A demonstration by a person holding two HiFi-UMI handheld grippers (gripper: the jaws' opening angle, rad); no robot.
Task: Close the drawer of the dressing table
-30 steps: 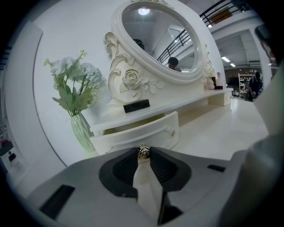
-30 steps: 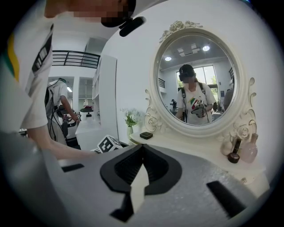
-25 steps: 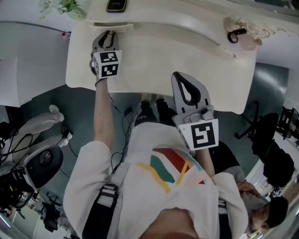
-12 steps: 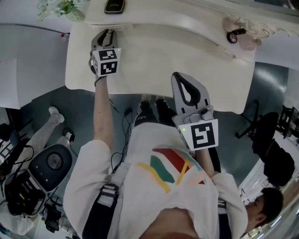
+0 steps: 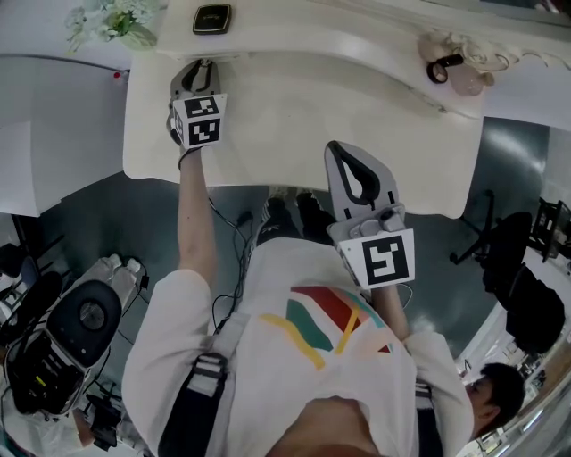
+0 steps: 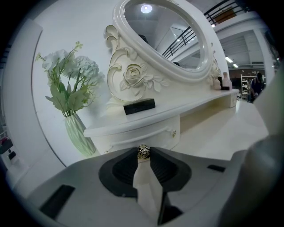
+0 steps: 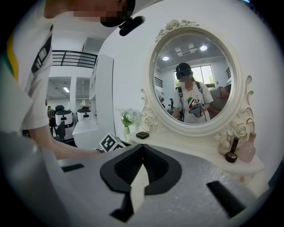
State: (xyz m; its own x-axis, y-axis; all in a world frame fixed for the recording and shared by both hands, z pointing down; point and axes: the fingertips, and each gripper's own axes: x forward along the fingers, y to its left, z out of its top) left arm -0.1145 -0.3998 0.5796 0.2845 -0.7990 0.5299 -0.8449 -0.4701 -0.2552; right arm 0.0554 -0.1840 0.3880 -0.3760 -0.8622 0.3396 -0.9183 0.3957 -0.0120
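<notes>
The cream dressing table [image 5: 294, 107] fills the top of the head view. Its small drawer [image 6: 133, 136] sits under the raised shelf at the back left. My left gripper [image 5: 202, 64] reaches to that drawer's front, shut on the gold drawer knob [image 6: 143, 151], which shows right at the tips in the left gripper view. My right gripper [image 5: 344, 148] hovers over the table's near edge, well right of the drawer. It is shut with nothing between its fingers [image 7: 133, 162] and touches nothing.
A vase of white flowers [image 6: 71, 91] stands left of the drawer, a black box [image 5: 212, 18] on the shelf above it. Bottles [image 5: 455, 73] sit at the shelf's right end below the oval mirror [image 7: 195, 77]. Machines [image 5: 80, 317] stand on the floor at left.
My left gripper has shifted slightly toward the back of the table, still on the knob, and less of the drawer shows under the shelf. The right gripper has stayed put.
</notes>
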